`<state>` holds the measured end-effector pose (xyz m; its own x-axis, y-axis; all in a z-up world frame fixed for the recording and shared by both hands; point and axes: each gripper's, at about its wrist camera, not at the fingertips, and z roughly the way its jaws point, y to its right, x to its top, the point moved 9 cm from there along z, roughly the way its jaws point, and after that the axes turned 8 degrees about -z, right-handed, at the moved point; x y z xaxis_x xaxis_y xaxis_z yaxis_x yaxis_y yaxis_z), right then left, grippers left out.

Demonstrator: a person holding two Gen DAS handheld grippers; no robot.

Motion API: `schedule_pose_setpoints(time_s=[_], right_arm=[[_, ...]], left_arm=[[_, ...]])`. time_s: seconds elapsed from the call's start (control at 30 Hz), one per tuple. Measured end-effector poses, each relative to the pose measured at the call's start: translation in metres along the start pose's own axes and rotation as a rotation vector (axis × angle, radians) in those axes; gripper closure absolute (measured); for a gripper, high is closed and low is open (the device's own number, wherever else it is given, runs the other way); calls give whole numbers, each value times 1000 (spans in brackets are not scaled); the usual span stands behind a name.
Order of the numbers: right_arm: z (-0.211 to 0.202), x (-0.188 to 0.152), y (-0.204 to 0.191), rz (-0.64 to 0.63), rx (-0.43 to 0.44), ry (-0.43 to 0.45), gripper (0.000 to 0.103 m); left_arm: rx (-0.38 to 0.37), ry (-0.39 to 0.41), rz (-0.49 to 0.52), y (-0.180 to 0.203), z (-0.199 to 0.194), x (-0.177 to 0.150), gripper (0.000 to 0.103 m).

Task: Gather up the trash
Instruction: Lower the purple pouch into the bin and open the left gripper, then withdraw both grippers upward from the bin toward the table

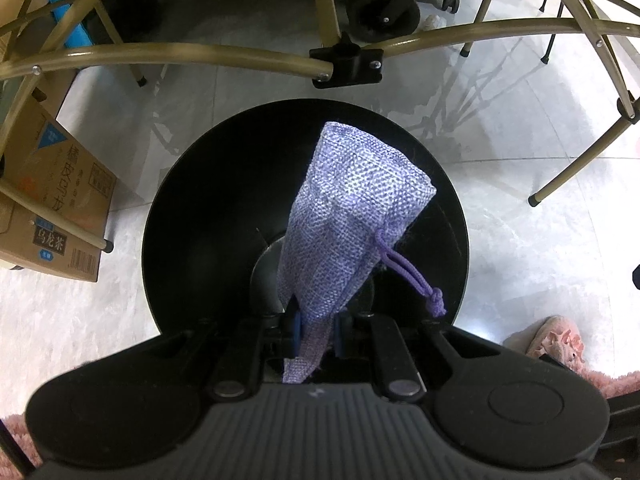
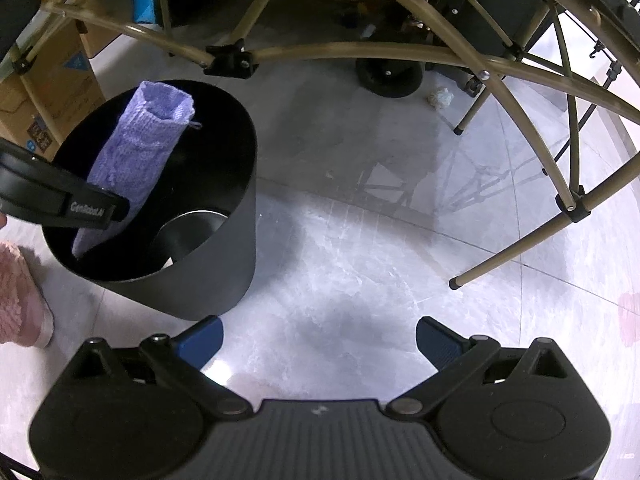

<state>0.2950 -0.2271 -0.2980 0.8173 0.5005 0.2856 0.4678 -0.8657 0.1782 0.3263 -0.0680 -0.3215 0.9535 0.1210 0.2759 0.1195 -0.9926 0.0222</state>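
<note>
A purple woven drawstring pouch [image 1: 352, 216] hangs from my left gripper [image 1: 318, 334], which is shut on its top end. It dangles straight down over the mouth of a round black trash bin [image 1: 176, 216] on the floor. The right wrist view shows the same pouch [image 2: 136, 152] reaching into the bin [image 2: 224, 264], with my left gripper [image 2: 120, 210] pinching it from the left. My right gripper [image 2: 318, 340] is open over bare floor to the right of the bin, nothing between its blue pads [image 2: 436, 344].
Tan folding-table legs [image 1: 168, 54] cross above and behind the bin. Cardboard boxes [image 1: 52, 200] stand to the left. A crumpled scrap [image 2: 440, 98] lies on the marble floor near a black wheel [image 2: 388, 74]. A pink fluffy slipper [image 2: 20, 300] is beside the bin.
</note>
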Motion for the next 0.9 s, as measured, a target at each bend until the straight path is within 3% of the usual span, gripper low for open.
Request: schedule_pose_setpoints(time_s=[0.17, 0.27, 0.33, 0.4, 0.57, 0.9], right_arm=[[1, 0, -1, -2, 1, -3, 0], [2, 0, -1, -2, 0, -4, 0], [2, 0, 0, 0, 0, -5, 0], [3, 0, 0, 4, 0, -5, 0], [6, -3, 6, 46, 1, -17, 0], [12, -3, 8, 66, -1, -34, 0]], left_arm=[[4, 4, 6, 1, -1, 1, 88], [18, 1, 23, 3, -2, -1, 75], [28, -3, 20, 1, -5, -2, 26], [53, 5, 11, -4, -9, -1, 6], [128, 46, 48, -11, -17, 1, 0], [133, 36, 53, -18, -17, -1, 0]])
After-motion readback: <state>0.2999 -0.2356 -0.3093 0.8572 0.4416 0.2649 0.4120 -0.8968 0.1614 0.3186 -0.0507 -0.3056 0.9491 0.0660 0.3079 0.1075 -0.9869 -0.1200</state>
